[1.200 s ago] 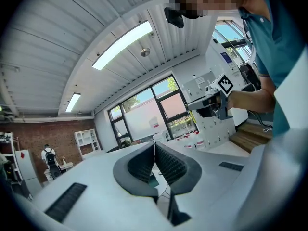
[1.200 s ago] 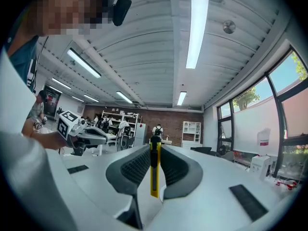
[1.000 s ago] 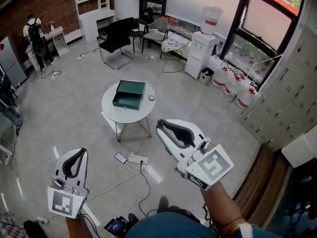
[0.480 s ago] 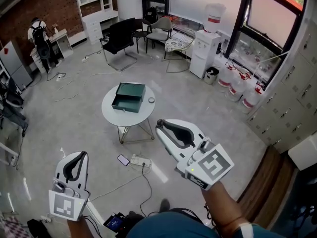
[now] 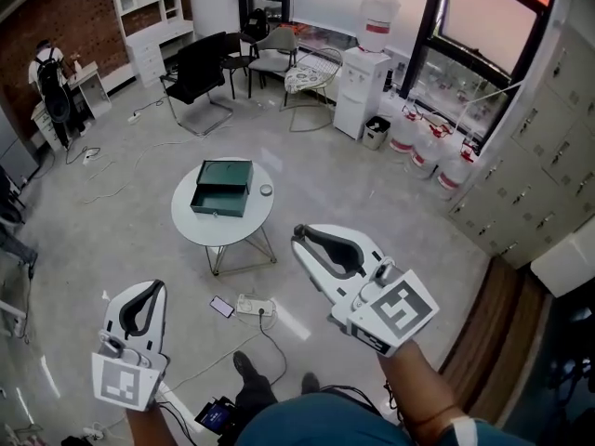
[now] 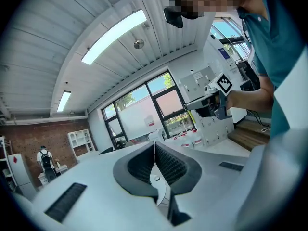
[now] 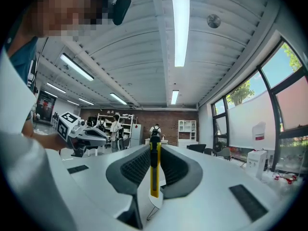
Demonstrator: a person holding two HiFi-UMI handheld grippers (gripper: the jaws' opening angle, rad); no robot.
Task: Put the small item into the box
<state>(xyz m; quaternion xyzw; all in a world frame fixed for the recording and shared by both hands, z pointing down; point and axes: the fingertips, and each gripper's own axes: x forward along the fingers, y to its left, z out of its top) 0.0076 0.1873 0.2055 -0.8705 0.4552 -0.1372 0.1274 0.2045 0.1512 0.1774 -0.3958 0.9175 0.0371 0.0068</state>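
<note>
Yellow utility knife in the right gripper, box well apart from both grippers

The right gripper (image 7: 154,150) is clenched on a slim yellow utility knife (image 7: 154,177) with a black top, which stands upright between its jaws. The left gripper (image 6: 154,150) is closed, with nothing between its jaws. In the head view, the open green box (image 5: 221,188) sits on a round white surface (image 5: 200,226), and a small round object (image 5: 267,190) lies just beside the box.

Thin yellow small item (image 7: 154,172) with a black top, standing straight up, pinched tight in the right gripper (image 5: 301,235). Dark green box (image 5: 221,189), open on top, sitting toward the far edge of the round white table (image 5: 200,232).
</note>
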